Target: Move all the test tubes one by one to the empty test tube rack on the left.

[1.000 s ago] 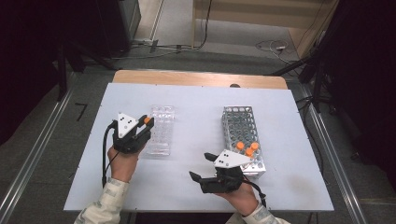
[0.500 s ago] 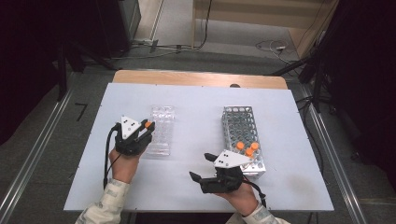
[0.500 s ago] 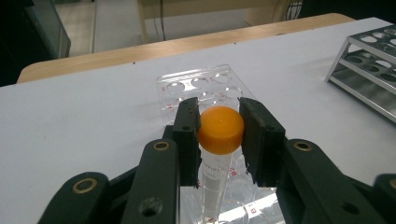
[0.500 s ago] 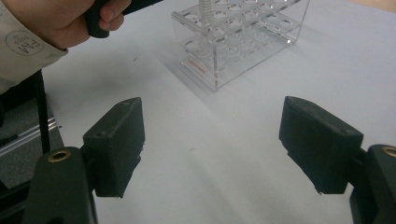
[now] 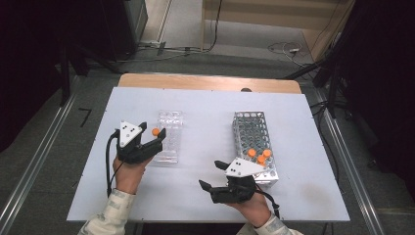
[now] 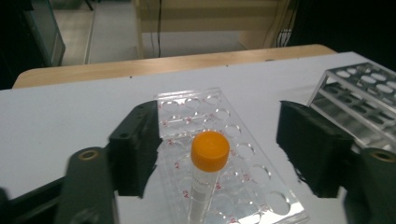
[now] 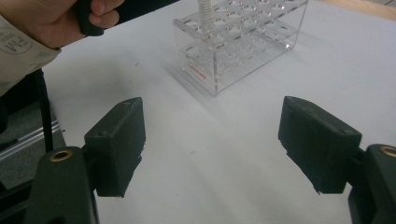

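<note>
Orange-capped clear tube (image 6: 209, 151) stands in the clear plastic rack (image 6: 243, 172) between the left claw (image 6: 224, 154)'s just-opened, wide jaws.

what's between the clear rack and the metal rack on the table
Nothing: in the high view the stretch of white table between the clear rack and the metal rack is bare.
</note>
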{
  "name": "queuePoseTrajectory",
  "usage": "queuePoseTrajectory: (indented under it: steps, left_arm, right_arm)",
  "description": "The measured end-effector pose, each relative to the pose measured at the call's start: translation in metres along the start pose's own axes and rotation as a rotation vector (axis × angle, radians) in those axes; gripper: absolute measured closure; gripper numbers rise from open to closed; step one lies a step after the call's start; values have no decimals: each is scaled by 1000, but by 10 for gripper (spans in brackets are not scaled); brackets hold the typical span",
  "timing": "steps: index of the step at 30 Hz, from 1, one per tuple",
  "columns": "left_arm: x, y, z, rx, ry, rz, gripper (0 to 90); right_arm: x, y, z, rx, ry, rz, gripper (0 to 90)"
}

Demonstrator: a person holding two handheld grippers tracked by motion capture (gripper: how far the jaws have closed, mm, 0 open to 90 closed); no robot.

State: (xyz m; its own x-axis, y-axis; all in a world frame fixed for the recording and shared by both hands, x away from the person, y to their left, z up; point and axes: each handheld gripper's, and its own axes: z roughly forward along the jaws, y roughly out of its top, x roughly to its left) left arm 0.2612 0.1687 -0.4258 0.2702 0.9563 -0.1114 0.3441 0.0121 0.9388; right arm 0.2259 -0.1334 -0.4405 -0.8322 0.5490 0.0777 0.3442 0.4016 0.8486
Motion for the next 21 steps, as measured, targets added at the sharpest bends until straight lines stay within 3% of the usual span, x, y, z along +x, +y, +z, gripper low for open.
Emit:
queuePoseTrajectory:
  steps: [5, 15, 21]
  left_arm:
    - [-4, 3, -9, -6, -15, -10, 201]
    - [-6, 2, -15, -8, -11, 4, 201]
    - [-7, 2, -14, -8, -12, 7, 202]
  right_arm:
    - [0, 1, -9, -23, -3, 1, 223]
    - [-1, -1, -34, -67, -24, 3, 234]
    - [-9, 0, -50, -104, -71, 10, 243]
